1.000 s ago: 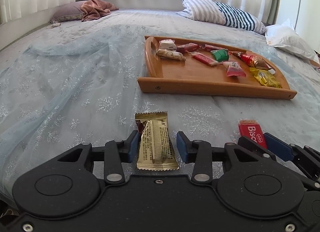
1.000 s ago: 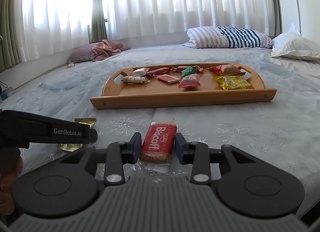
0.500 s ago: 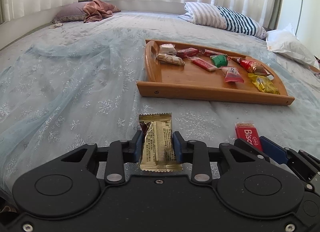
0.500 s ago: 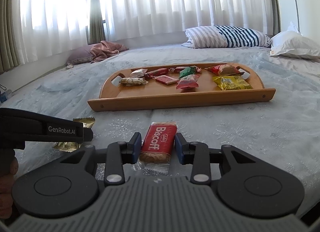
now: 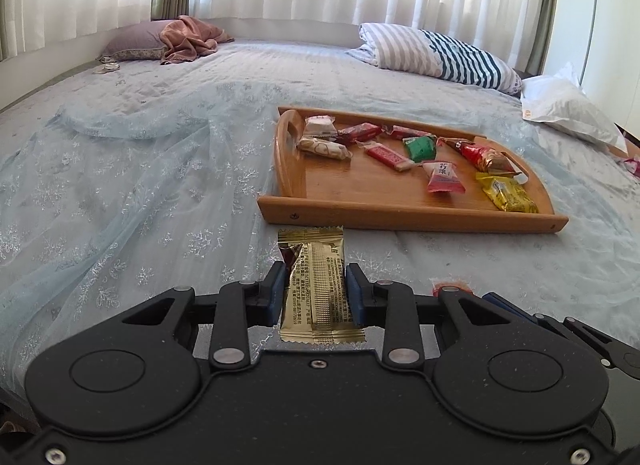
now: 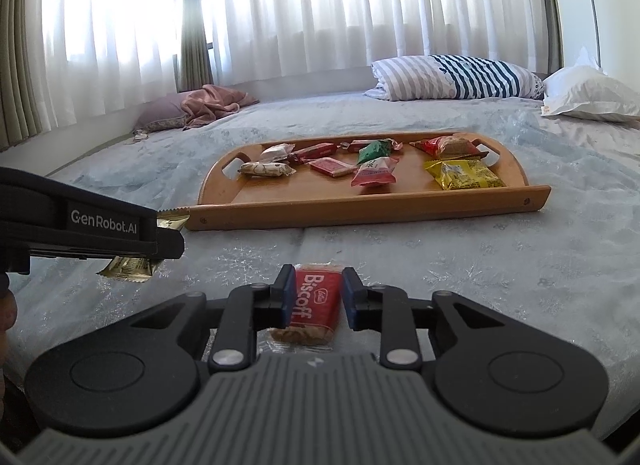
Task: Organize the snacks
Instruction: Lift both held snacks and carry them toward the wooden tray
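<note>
A gold snack packet (image 5: pixel 314 289) hangs lengthwise in my left gripper (image 5: pixel 316 271), which is shut on it just above the pale blue bedspread. In the right wrist view that gripper's black side (image 6: pixel 80 225) is at the left, with the gold packet (image 6: pixel 128 267) poking out beneath it. My right gripper (image 6: pixel 314 277) has its jaws closing on a red Biscoff packet (image 6: pixel 314 297), with the blue pads pressing its sides. A corner of that packet (image 5: pixel 450 285) shows in the left wrist view. The wooden tray (image 5: pixel 400 217) lies ahead, holding several wrapped snacks.
The tray's front wall (image 6: pixel 360 211) faces both grippers. A striped pillow (image 5: pixel 440 53) and a white pillow (image 5: pixel 568 109) lie at the far right of the bed. A purple pillow with a pink cloth (image 5: pixel 188 39) is at the far left. Curtains hang behind.
The left jaws closed onto the gold packet, which had been lying between them, and raised it a little off the bed. The right gripper stayed put on the Biscoff packet.
</note>
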